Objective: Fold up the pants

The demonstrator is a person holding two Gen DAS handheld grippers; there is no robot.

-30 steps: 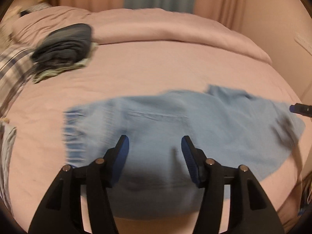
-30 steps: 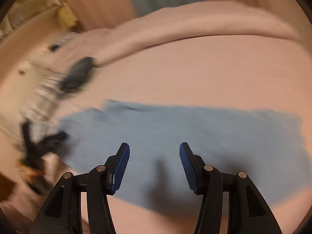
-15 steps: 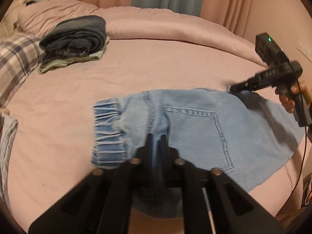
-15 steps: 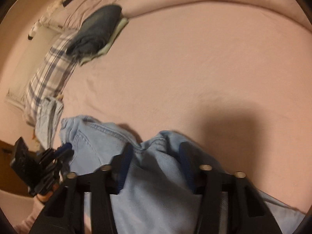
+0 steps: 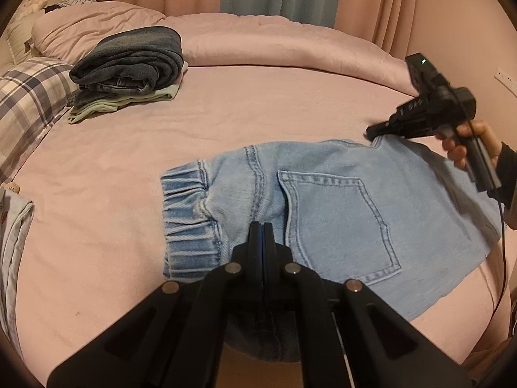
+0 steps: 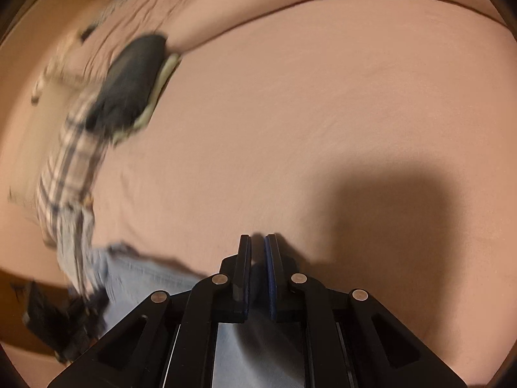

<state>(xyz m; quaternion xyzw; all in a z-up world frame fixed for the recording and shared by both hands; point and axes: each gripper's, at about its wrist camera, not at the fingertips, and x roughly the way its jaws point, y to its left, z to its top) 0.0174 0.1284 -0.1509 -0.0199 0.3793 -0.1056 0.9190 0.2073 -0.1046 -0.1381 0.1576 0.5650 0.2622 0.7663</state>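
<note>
Light blue denim pants (image 5: 339,213) lie across the near part of the pink bed, elastic waistband at the left, back pocket up. My left gripper (image 5: 262,236) is shut on the near edge of the pants beside the waistband. My right gripper (image 5: 374,132) shows at the far right in the left wrist view, pinching the far edge of the pants. In the right wrist view the right gripper (image 6: 258,258) is shut on the pants (image 6: 258,349), and the cloth hangs down under it. The left gripper (image 6: 64,320) shows blurred at the lower left.
A stack of folded dark jeans (image 5: 129,61) on a pale green garment sits at the back left of the bed (image 5: 274,103). A plaid pillow (image 5: 26,97) lies at the left. A rolled pink duvet (image 5: 274,42) runs along the back, with curtains behind.
Both grippers went from open above the flat pants to shut on the cloth. The right gripper has lifted its edge and swung; the right view is now blurred.
</note>
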